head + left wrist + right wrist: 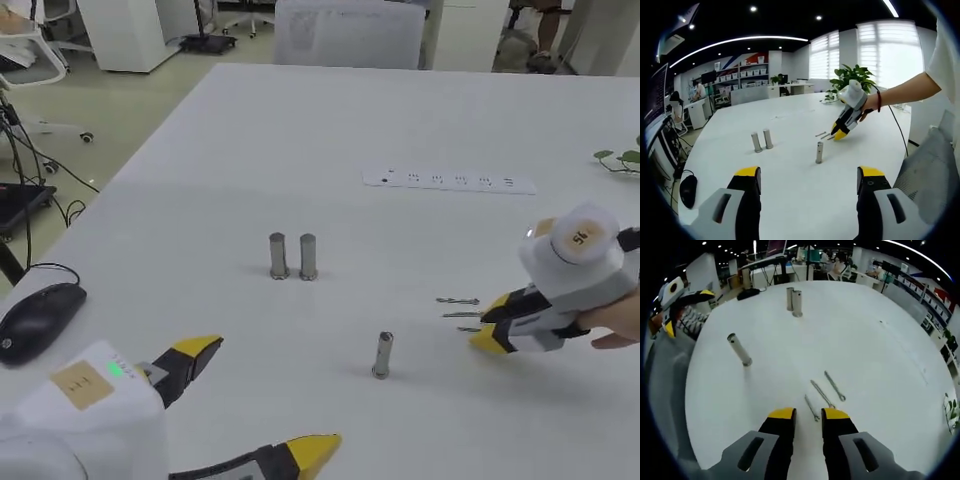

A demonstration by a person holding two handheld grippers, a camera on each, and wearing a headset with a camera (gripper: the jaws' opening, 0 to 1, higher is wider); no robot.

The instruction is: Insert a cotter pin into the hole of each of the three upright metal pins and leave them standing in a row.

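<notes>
Cotter pins (458, 300), three of them, are laid flat on the table (300, 130) just right of the lone metal pin (383, 355), which is stood upright. Two more metal pins (278, 255) are stood side by side behind it, to its left. The right gripper (487, 325) is held low at the cotter pins, its jaws narrowly parted around the nearest one's end, which is not pinched. The left gripper (258, 397) is held in front of the lone pin and to its left, jaws spread wide.
</notes>
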